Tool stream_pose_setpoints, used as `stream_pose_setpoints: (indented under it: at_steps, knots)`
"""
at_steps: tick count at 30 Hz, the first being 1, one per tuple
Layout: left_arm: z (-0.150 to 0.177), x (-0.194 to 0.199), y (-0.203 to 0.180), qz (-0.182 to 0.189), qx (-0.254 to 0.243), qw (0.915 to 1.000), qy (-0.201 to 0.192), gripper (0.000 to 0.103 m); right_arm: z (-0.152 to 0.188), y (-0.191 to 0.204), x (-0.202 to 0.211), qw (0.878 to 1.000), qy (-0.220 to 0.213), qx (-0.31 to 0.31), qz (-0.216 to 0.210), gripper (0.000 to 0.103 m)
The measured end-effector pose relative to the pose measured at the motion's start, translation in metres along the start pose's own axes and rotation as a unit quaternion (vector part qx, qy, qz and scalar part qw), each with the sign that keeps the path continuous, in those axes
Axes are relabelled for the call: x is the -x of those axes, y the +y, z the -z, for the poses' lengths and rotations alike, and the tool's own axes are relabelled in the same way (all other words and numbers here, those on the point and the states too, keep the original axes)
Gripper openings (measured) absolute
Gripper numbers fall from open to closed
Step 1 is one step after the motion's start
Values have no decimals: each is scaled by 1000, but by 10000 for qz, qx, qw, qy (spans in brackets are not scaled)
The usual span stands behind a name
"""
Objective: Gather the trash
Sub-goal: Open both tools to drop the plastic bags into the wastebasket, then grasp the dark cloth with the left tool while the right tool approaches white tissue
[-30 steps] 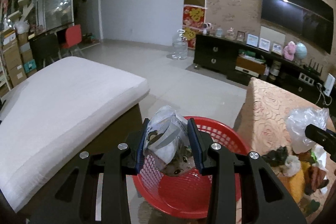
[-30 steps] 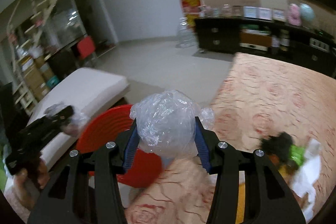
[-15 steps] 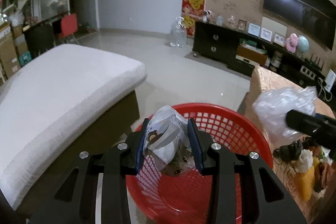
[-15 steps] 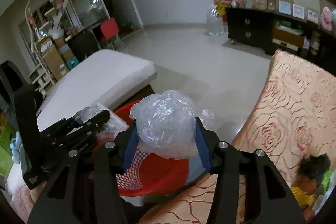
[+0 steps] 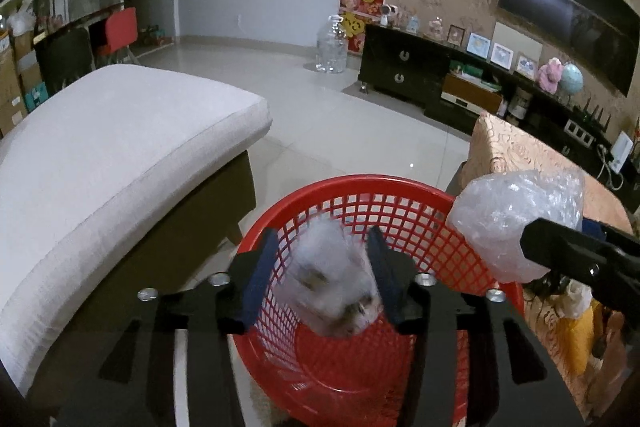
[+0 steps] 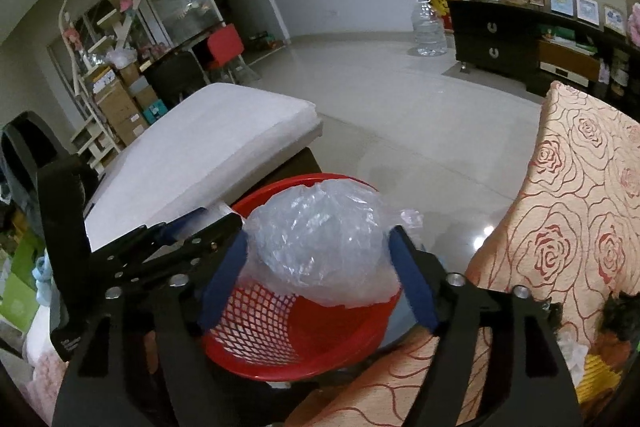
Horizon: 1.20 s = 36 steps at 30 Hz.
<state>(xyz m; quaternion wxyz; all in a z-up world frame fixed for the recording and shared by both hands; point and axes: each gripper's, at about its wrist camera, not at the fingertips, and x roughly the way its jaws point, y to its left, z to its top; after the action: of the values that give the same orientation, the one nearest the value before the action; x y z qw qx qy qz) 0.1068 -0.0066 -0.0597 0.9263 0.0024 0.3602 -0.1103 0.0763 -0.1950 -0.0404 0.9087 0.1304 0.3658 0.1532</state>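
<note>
Both grippers hang over the red mesh basket (image 5: 400, 211) on the floor, between the white-cushioned bench (image 5: 120, 147) and the rose-patterned tablecloth (image 6: 580, 207). The left gripper (image 5: 320, 267) has just been spreading its jaws; the crumpled printed wrapper (image 5: 332, 287) sits blurred between them, clear of the left pad and over the basket's hollow. The right gripper (image 6: 316, 275) has likewise just been opening, its pads now apart from the clear plastic bag wad (image 6: 320, 243) between them, just above the basket's rim.
</note>
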Motion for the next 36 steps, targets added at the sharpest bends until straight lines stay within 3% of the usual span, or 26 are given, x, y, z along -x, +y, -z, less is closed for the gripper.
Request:
stream_pose_setpoints:
  at_steps: [4, 9, 14, 24, 36]
  knots:
    - [-2, 3, 0, 59, 23, 10000, -65, 65, -3, -5, 5, 9998, -49, -168, -76, 81]
    - [-2, 5, 0, 129, 37, 9998, -142, 71, -3, -11, 16, 9996, -164, -250, 17, 81]
    - [-1, 15, -2, 111, 9, 9990, -425, 76, -2, -15, 29, 9984, -368, -114, 408, 81]
    - [0, 30, -7, 351, -27, 9967, -737, 78, 6, -36, 74, 9882, -749, -65, 1336, 81]
    - [11, 46, -61, 811, -517, 9924, -767, 78, 62, -111, 162, 9567, -1062, -881, 2563, 81]
